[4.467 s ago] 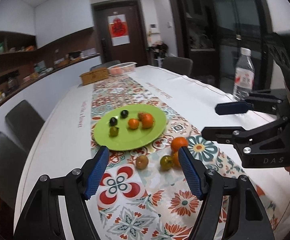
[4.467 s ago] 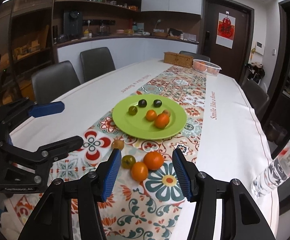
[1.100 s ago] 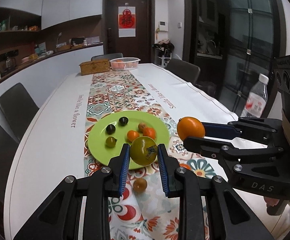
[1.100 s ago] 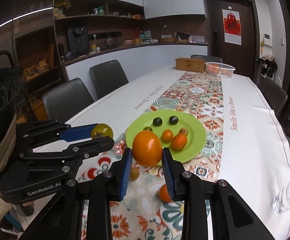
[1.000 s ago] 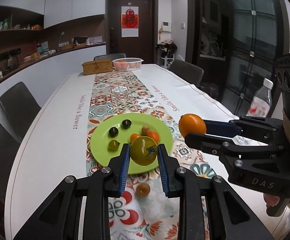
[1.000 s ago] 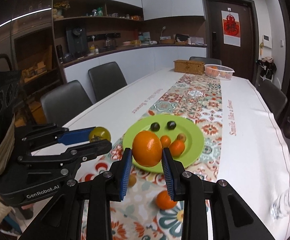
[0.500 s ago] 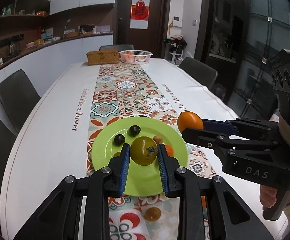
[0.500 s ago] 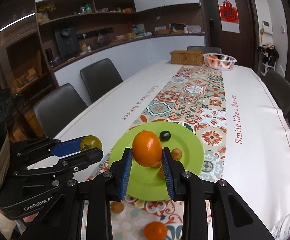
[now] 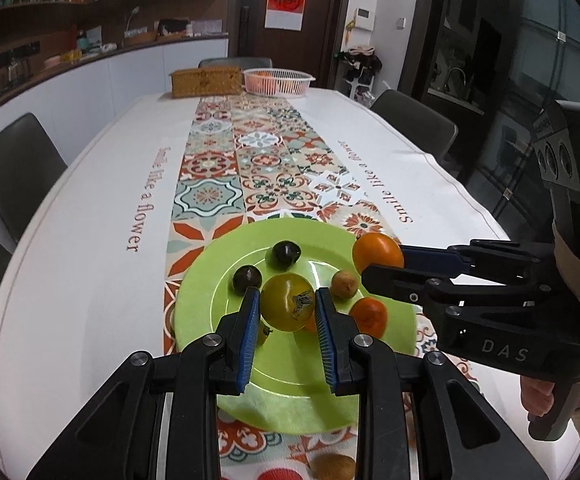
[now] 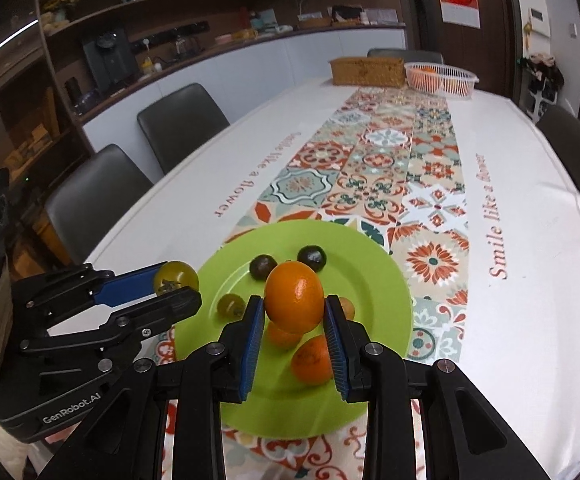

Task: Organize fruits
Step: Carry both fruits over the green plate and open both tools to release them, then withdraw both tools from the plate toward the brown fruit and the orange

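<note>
My left gripper (image 9: 287, 312) is shut on a yellow-green tomato (image 9: 287, 307) and holds it above the green plate (image 9: 290, 384). My right gripper (image 10: 294, 316) is shut on an orange (image 10: 294, 301) above the same plate (image 10: 374, 276). The plate holds two dark plums (image 9: 285, 255), a brown kiwi-like fruit (image 9: 344, 283), an orange tangerine (image 9: 368, 316) and a small green fruit (image 10: 229, 305). The right gripper with its orange (image 9: 377, 252) shows at the right of the left wrist view. The left gripper with its tomato (image 10: 175, 276) shows at the left of the right wrist view.
A brown fruit (image 9: 334, 466) lies on the patterned table runner (image 9: 265, 168) in front of the plate. A wicker box (image 9: 205, 82) and a white basket (image 9: 277, 80) stand at the far end of the table. Dark chairs (image 10: 179, 120) line both sides.
Both grippers have moved forward and down over the plate, each still holding its fruit. The plate now looks larger and closer.
</note>
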Demonstrator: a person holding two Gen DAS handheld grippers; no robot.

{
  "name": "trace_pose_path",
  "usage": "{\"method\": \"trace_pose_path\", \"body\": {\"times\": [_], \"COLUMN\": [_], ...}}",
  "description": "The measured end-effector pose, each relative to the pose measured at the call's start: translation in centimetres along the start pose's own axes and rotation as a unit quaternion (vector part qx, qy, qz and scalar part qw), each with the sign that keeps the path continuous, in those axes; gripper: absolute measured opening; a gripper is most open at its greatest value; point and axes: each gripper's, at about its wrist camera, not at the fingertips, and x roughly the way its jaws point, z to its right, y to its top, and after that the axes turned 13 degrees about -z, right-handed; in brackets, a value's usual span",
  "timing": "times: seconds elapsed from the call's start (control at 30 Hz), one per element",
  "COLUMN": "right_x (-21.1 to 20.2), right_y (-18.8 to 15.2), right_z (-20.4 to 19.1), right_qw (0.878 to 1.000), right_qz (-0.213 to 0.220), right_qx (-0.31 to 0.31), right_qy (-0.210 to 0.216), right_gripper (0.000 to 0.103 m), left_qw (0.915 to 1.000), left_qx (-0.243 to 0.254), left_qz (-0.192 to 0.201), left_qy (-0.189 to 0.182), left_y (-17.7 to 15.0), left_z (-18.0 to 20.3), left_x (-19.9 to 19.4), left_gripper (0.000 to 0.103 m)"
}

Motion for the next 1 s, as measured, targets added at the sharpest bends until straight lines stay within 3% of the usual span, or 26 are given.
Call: {"method": "trace_pose_path", "body": {"times": [0.33,0.5,0.73,1.0], "right_x": [3.3,3.6,1.9,-2.7], "right_y": [1.4,1.3,0.3,-2.1], "right_z": [0.6,0.6,0.4,-1.2], "right_qw": [1.000,0.999,1.000,0.999], "right_qz": [-0.027,-0.026,-0.008,0.039], "right_qx": [0.001,0.000,0.004,0.003], "right_qy": [-0.010,-0.024,-0.027,-0.029], "right_gripper": [0.032,0.035,0.035,0.039], "left_qw": [0.9995,0.9996,0.9998,0.9975], "left_qx": [-0.007,-0.011,-0.007,0.012], "left_qz": [-0.025,-0.020,0.003,0.046], "left_qy": [-0.019,-0.014,0.018,0.052], "left_y": [0.6,0.4,-0.5,-2.4], "left_z": [-1.3,-1.5,-0.8,1.4], "left_x": [2.8,2.6,0.1,-4.7], "left_gripper": [0.028,0.040,0.040,0.049]}}
